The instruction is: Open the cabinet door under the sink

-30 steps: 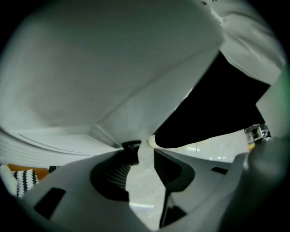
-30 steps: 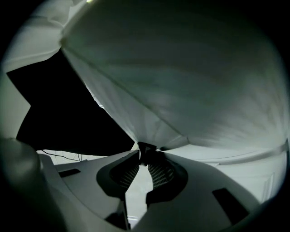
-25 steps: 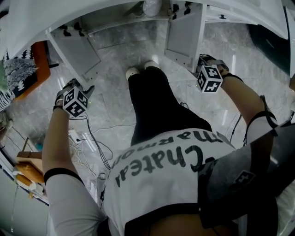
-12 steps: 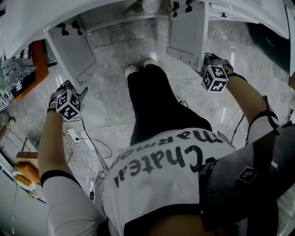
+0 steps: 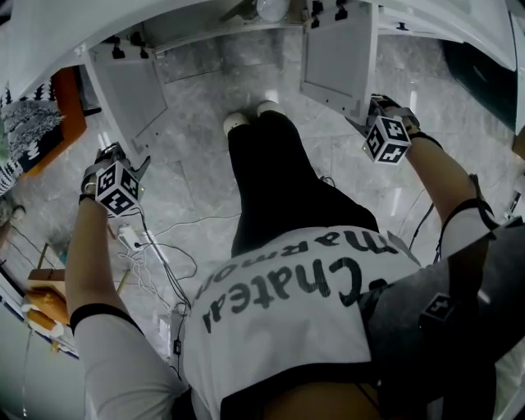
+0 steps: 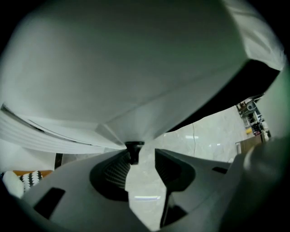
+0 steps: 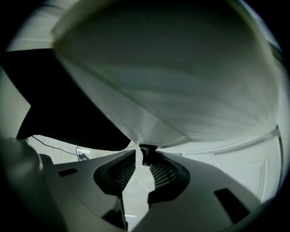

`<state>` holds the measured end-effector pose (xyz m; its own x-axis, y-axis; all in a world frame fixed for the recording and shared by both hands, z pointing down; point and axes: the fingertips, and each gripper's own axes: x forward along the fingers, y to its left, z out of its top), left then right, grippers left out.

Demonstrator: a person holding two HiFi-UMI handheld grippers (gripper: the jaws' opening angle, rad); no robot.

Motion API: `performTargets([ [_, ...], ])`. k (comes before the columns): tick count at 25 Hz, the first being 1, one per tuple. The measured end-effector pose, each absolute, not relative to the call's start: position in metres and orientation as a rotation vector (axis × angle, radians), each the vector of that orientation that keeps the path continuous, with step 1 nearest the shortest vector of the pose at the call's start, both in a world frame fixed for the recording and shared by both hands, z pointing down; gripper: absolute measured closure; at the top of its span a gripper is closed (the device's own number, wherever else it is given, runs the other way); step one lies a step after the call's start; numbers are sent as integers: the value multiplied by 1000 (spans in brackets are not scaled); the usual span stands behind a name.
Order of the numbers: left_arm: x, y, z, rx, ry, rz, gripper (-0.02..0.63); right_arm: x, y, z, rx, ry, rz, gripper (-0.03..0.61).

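Head view: holds L claw (image 5: 135,168) steeply down at low corner of open flat white L cabinet door (image 5: 127,90), R claw (image 5: 369,123) likewise at open white R cabinet door (image 5: 336,57), over glossy grey marble floor (image 5: 205,107). 
L gripper view: released, just been opening, small dark knob (image 6: 133,146) between pads, unpinched. 
R gripper view: released too, just been opening, round dark R knob (image 7: 147,149) in gap.

looks like a home kitchen: two white cabinet doors (image 5: 130,92) hang open below a sink counter, a pale drain pipe (image 5: 271,8) shows inside, and glossy marble floor tiles (image 5: 197,156) spread underneath.
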<state>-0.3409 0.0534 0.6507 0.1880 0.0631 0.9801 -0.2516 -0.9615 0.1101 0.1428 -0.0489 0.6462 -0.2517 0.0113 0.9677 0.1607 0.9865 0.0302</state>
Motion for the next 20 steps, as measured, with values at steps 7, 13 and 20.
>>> performTargets([
  [7, -357, 55, 649, 2214, -129, 1924, 460, 156, -45, 643, -291, -1754, -250, 476],
  [13, -362, 55, 649, 2224, -24, 1989, 462, 179, -45, 641, -420, -1661, -296, 439],
  [20, -371, 53, 648, 2154, -83, 2008, 463, 202, -59, 635, -340, -1571, -301, 467],
])
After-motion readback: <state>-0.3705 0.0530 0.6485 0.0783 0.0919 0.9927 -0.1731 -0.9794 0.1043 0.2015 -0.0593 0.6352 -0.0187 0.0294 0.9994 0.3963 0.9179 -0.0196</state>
